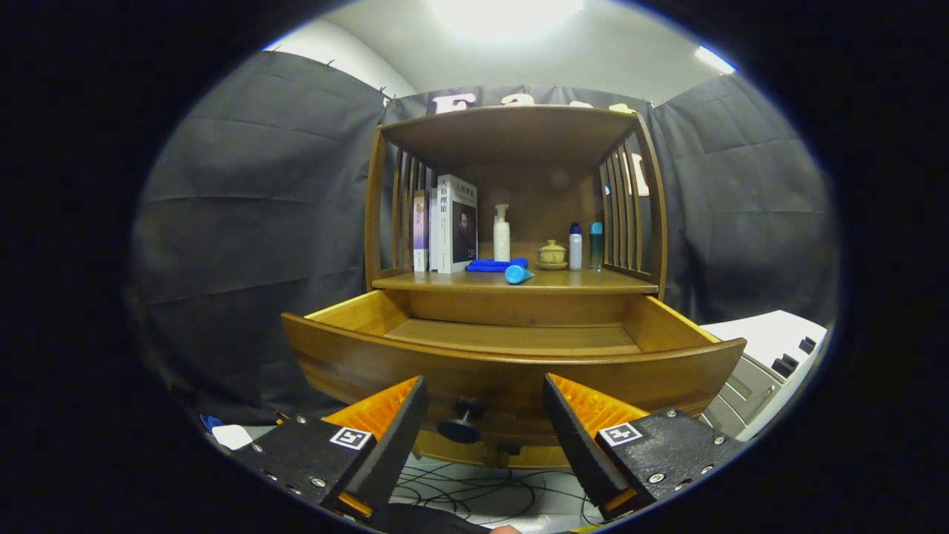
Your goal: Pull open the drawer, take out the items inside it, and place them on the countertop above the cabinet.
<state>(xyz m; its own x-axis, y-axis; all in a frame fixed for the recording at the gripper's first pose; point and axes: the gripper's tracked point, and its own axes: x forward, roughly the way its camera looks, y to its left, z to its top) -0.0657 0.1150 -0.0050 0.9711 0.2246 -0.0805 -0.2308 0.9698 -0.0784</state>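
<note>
Tool (483, 381) spread apart, clamped on nothing. Knob (461, 423) just ahead, between the fingers and nearer the left one. Drawer (511, 371) pulled well out, directly ahead; visible floor looks bare, though the strip behind its curved front stays hidden.

Probably solid wood: stiff, fairly heavy, best moved by the knob, a small round stub that calls for a square pinch or slips out. Front rim rounded and polished, a poor hold.

Beyond the drawer, on the worktop (593, 280): blue tube (518, 274) lying on its side at the front lip, likely light and prone to rolling; blue cloth (493, 264) behind it, soft and limp. Further back, books (456, 222), pump bottle (502, 233), lidded cup (551, 254), two small bottles (575, 247), all easily tipped; cup likely fragile.

Open room above the drawer, capped by the shelf top; slatted sides close in left and right. Cables (474, 493) on the floor below the tool.
</note>
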